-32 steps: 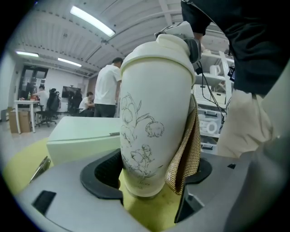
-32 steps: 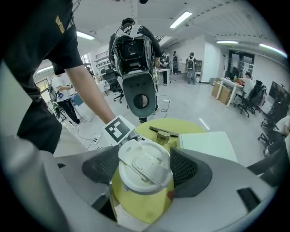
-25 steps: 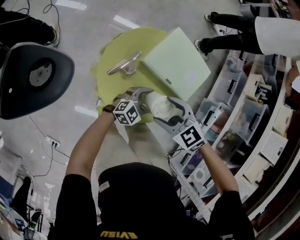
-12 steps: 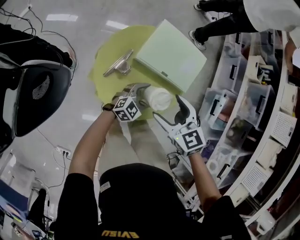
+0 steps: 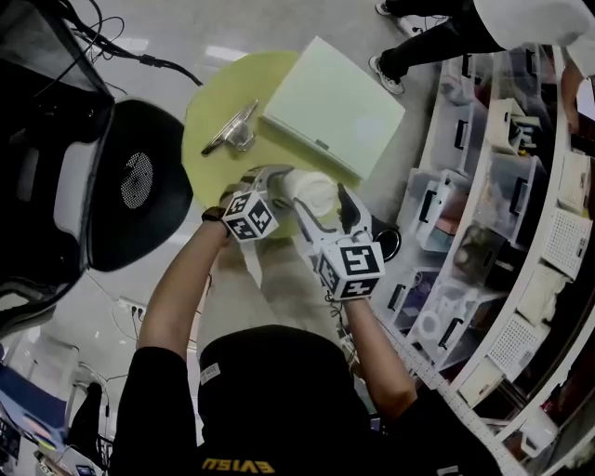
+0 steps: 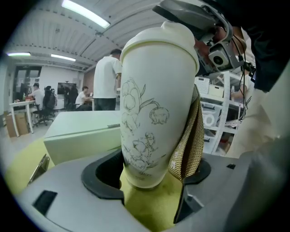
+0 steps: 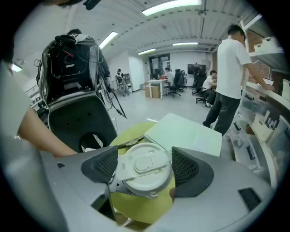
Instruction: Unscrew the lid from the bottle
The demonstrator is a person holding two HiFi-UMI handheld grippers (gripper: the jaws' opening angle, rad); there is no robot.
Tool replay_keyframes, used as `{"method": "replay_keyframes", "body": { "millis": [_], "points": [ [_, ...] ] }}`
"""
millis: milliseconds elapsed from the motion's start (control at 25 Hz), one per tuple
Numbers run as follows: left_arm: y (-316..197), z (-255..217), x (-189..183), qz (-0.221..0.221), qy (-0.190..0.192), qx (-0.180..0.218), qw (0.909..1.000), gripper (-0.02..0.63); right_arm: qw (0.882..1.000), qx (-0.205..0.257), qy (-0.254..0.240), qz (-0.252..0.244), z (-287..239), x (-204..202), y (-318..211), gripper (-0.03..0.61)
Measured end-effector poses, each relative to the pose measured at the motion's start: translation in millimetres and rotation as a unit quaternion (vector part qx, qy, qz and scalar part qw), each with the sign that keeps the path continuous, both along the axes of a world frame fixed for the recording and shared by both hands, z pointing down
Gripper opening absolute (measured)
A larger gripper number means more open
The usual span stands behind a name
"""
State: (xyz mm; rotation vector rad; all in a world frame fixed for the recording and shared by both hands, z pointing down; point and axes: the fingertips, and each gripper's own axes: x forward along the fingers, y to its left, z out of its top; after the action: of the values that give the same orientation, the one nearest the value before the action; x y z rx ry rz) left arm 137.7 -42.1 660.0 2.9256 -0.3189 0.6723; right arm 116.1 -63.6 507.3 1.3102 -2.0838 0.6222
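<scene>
A cream bottle (image 5: 314, 193) with a flower drawing (image 6: 149, 113) is held over the round yellow-green table (image 5: 209, 116). My left gripper (image 5: 279, 186) is shut on its lower body (image 6: 147, 174), with a woven strap pinched at the right pad. The white flip-top lid (image 7: 145, 172) sits on the bottle's top (image 6: 174, 34). My right gripper (image 5: 323, 200) reaches over it from the near side (image 7: 145, 170). Its jaws have just been closing with the lid between them, and both pads (image 7: 188, 170) now lie against the rim.
A pale green box (image 5: 335, 107) and a metal clip tool (image 5: 232, 130) lie on the table. A black chair (image 5: 130, 195) stands at the left. Curved shelves with bins (image 5: 483, 214) run along the right, where a person (image 5: 521, 23) stands.
My right gripper let go of the lid, rolled back while standing wide beside the bottle, then came back around the lid. The left gripper and bottle hardly moved.
</scene>
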Motion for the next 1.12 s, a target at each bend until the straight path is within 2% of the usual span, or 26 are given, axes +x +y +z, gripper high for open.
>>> {"method": "replay_keyframes", "body": {
  "millis": [320,600,800,1120],
  "points": [
    [1.2,3.0,-0.4,0.001,0.001,-0.003,1.0,0.354,0.998,-0.017,0.002,-0.061,2.9,-2.2,2.8,0.367],
    [1.5,4.4,-0.1,0.001,-0.003,-0.004,1.0,0.35,0.989,-0.024,0.008,-0.149,1.5,-4.5,5.7,0.367],
    [1.4,3.5,-0.8,0.005,-0.004,-0.002,1.0,0.347,0.968,-0.034,0.018,-0.248,-0.2,-11.5,9.8,0.367],
    [0.3,5.2,-1.4,0.003,-0.005,0.002,1.0,0.345,0.919,-0.054,0.045,-0.387,3.4,-17.2,16.4,0.368]
  ]
}}
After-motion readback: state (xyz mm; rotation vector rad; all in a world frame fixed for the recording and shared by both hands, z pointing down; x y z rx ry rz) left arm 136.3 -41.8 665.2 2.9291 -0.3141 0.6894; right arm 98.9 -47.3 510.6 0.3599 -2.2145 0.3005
